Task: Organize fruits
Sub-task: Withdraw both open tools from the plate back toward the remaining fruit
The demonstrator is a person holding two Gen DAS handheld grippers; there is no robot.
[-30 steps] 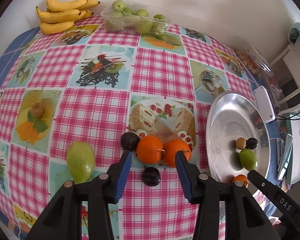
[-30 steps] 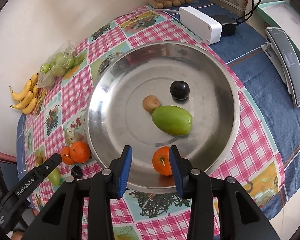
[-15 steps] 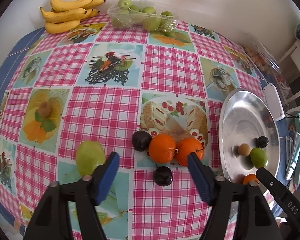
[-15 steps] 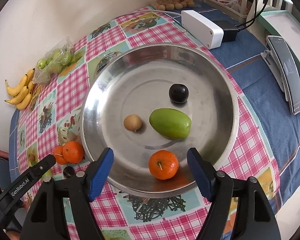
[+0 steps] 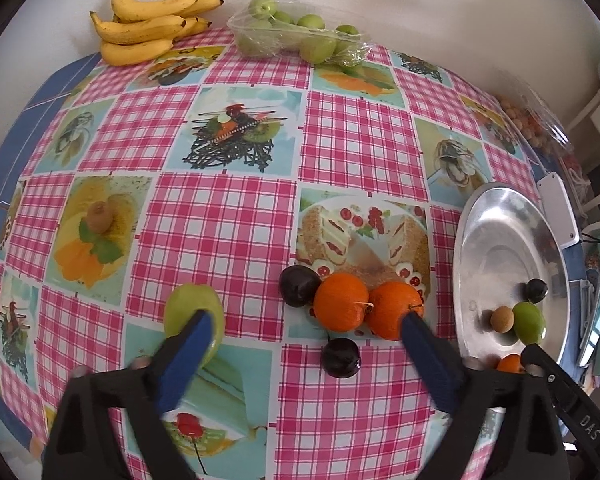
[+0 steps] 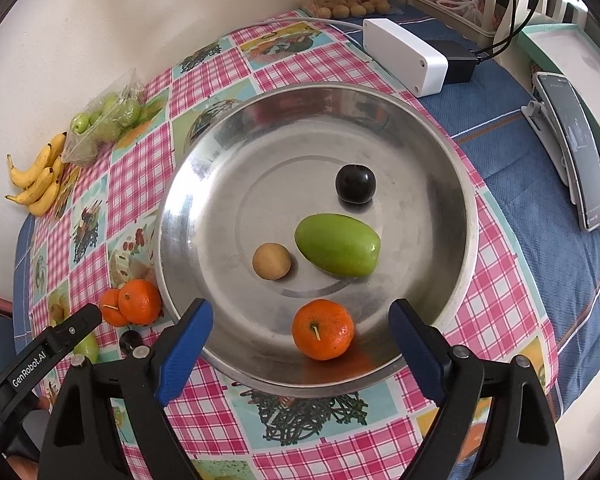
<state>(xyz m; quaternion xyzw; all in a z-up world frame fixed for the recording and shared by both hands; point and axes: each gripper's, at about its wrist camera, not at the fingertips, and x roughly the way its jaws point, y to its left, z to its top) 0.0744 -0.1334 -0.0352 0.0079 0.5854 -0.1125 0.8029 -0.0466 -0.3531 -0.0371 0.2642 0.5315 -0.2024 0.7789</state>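
Both tongs wide open, nothing gripped, fruit split between cloth and plate.
Left wrist view: left gripper (image 5: 306, 322) jaws have just been opening, now spread wide, empty; between them on the checked tablecloth (image 5: 220, 232) sit two oranges (image 5: 342, 300) touching, a dark plum (image 5: 299, 285) against the left orange, another plum (image 5: 340, 357) nearer the camera; green mango (image 5: 188, 312) partly behind the left pad; steel plate (image 5: 496, 240) off right. Right wrist view: right gripper (image 6: 302, 322) jaws also just been opening, wide, pads clear of the orange on the plate (image 6: 323, 329), which lies between them; further in, a green mango on the plate (image 6: 337, 244), small brown fruit (image 6: 271, 261), dark plum on the plate (image 6: 355, 183); metal plate rim (image 6: 172, 216).
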